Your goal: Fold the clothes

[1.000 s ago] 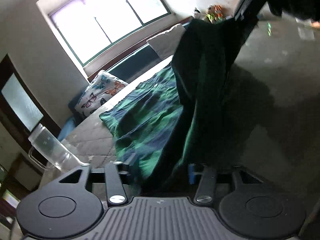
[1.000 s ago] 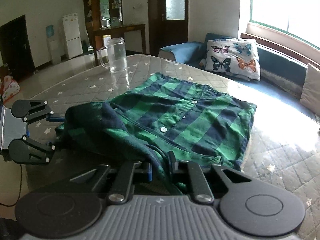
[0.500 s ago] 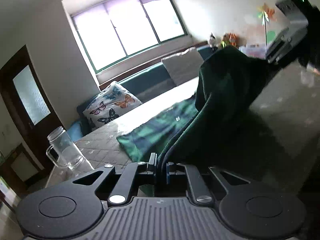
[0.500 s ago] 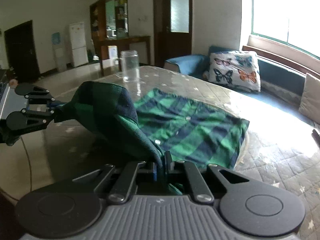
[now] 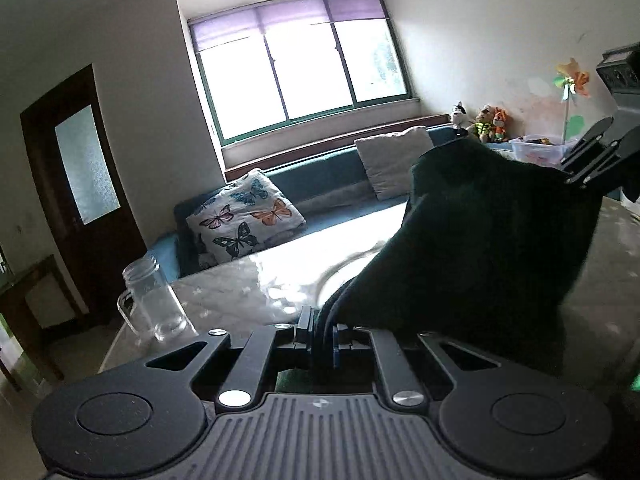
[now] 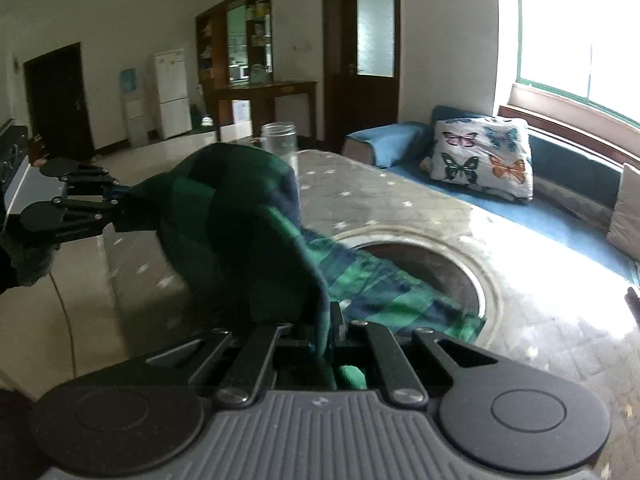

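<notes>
Green-and-navy plaid shirt [image 6: 248,216] is pinched at its raised edge by both the left gripper [image 5: 322,336] and the right gripper [image 6: 334,336], spanning between them, its far end trailing on the quilted table [image 6: 400,200] ahead of both.

Shirt [image 6: 248,216] green-navy plaid; cushion [image 6: 482,156] white, butterfly print; tablecloth [image 6: 400,200] grey, white stars.

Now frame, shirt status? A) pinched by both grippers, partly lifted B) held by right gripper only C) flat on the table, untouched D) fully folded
A: the left gripper and right gripper each clamp the shirt, raised between them while its far end lies on the table.
</notes>
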`<state>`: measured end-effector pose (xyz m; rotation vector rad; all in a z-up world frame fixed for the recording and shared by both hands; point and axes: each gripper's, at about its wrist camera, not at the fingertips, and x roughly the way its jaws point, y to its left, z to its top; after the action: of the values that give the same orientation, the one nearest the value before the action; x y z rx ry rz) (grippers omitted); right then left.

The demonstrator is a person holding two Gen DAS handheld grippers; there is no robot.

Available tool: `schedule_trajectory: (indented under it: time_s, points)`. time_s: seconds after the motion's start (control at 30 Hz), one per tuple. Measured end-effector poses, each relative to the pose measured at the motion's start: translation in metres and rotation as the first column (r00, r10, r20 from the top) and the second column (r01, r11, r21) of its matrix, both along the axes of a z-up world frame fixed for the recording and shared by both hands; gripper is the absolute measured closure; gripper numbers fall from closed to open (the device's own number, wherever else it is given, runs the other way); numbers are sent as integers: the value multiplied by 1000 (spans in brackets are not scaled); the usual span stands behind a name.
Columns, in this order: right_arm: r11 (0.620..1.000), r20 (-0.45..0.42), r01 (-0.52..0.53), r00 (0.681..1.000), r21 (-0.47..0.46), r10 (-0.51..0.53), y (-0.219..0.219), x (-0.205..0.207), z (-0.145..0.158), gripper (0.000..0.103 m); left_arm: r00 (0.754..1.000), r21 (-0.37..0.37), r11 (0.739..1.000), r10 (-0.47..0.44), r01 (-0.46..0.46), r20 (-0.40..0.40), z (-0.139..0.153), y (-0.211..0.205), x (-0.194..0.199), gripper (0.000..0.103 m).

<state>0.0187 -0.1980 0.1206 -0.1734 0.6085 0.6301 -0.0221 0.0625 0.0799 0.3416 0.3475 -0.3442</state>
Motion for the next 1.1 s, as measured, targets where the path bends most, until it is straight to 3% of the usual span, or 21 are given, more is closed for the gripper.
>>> schedule_trajectory:
  time_s: [0.2, 0.47, 0.5, 0.57, 0.63, 0.77, 0.97, 1.1]
  points:
    - [998, -75, 56, 996, 3, -55, 1, 88, -17, 99, 992, -19, 1000, 10, -13, -125, -13, -7, 102, 94]
    - [990, -218, 141, 966, -20, -142, 5, 191, -82, 98, 939, -4, 998, 54, -59, -339, -68, -8, 218, 91]
    - [988, -232, 152, 961, -21, -152, 4, 199, -90, 97, 936, 6, 998, 60, -62, -348, -75, -8, 225, 86]
    - [982, -248, 188, 950, -25, -188, 2, 212, -106, 84, 928, 10, 997, 77, -79, -365, -86, -6, 232, 76]
    - [974, -267, 227, 937, -19, -224, -4, 219, -118, 81, 920, 13, 995, 94, -96, -381, -96, -4, 239, 69]
    - [951, -274, 308, 916, 16, -292, -24, 224, -123, 63, 920, 18, 992, 122, -124, -371, -99, 4, 244, 45]
    - [903, -225, 428, 884, 35, -410, -56, 219, -106, 62, 925, 21, 989, 143, -145, -351, -87, 14, 252, 27]
    - [913, -202, 403, 901, 62, -384, -52, 210, -90, 63, 937, 45, 988, 154, -147, -314, -75, 16, 251, 11]
